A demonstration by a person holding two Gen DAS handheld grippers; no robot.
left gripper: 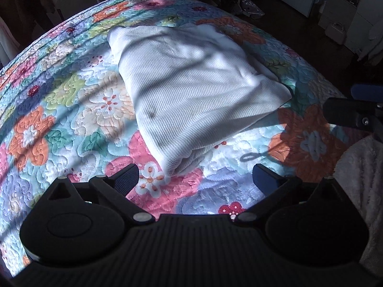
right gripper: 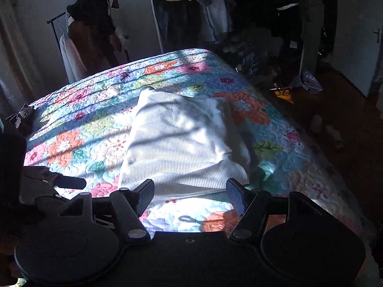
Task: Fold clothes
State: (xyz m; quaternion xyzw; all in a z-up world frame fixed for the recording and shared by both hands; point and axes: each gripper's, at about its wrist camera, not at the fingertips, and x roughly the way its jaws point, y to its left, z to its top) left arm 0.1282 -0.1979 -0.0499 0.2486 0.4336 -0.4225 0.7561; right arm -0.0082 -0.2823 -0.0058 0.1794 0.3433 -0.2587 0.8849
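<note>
A white waffle-knit garment (left gripper: 191, 88) lies folded into a rough rectangle on the floral quilt (left gripper: 71, 110). It also shows in the right wrist view (right gripper: 182, 143). My left gripper (left gripper: 195, 179) is open and empty, just short of the garment's near corner. My right gripper (right gripper: 190, 196) is open and empty, its fingers level with the garment's near edge. The right gripper's finger (left gripper: 344, 112) shows at the right edge of the left wrist view. The left gripper's finger (right gripper: 69, 183) shows at the left of the right wrist view.
The quilt (right gripper: 79, 129) covers a bed. A fluffy white cloth (left gripper: 361, 179) lies at the right. A clothes rack (right gripper: 93, 28) and hanging clothes (right gripper: 263, 12) stand beyond the bed. Wooden floor (right gripper: 340, 119) with clutter lies to the right.
</note>
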